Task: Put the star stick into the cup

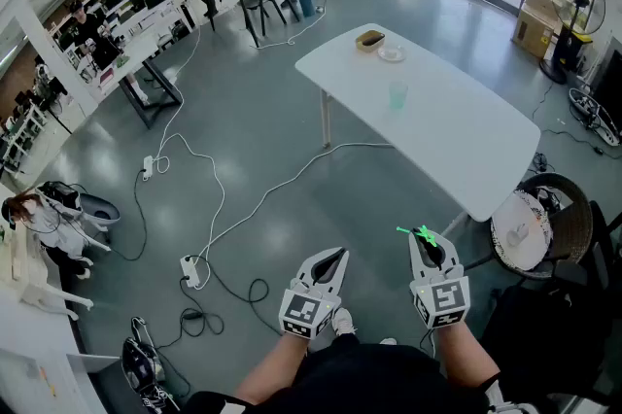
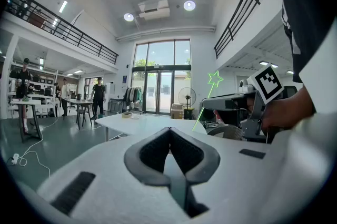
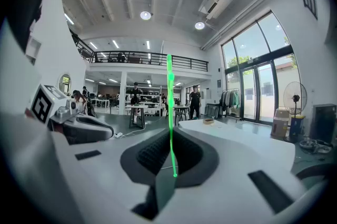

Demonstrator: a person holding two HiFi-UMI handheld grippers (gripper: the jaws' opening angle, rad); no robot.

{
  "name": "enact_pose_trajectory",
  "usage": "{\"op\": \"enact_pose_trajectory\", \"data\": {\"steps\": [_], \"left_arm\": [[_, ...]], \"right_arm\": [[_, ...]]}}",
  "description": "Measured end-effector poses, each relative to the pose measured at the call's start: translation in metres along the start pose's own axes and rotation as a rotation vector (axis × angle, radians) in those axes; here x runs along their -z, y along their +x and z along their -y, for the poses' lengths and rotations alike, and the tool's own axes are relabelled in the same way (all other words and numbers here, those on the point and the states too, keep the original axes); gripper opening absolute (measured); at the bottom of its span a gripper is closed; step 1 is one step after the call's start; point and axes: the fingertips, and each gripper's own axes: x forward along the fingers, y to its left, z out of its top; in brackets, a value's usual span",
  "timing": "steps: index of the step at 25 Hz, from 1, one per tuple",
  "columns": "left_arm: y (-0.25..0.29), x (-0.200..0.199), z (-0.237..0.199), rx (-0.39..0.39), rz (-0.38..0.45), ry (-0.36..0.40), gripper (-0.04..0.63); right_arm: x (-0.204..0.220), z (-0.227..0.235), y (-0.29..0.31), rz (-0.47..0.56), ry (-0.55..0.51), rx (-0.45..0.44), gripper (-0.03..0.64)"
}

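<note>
— Right gripper (image 1: pixel 429 247), close to the person's body: loaded?
— Yes, clamped low on the star stick (image 3: pixel 169 107), carrying it. The left gripper (image 1: pixel 333 258) has its jaws together on nothing, apparently just idle.
— Which way does the stick point?
— Long axis near upright, star uppermost. The bare end suits dropping into the cup (image 1: pixel 398 94), well away on the table (image 1: pixel 466 159).

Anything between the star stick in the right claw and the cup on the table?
Nothing visible. The right claw grips the star stick short of the table. The cup stands alone on bare tabletop, with the plate and box beyond it.
</note>
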Motion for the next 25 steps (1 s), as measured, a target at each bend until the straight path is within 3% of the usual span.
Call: {"op": "enact_pose_trajectory", "data": {"steps": [14,17,25], "left_arm": [[-0.012,-0.001,0.014,0.004,0.001,-0.003,0.012],[-0.010,-0.001,0.008,0.012,0.004,-0.003,0.011],[-0.005,-0.006,-0.032,0.032,0.021,0.008,0.011]], "right_arm": [[-0.010,0.001,-0.021,0.025,0.011,0.033,0.018],[-0.015,0.003,-0.015,0.048,0.062,0.036,0.018],[-0.027,-0.004,0.018,0.068,0.060,0.071,0.018]]}}
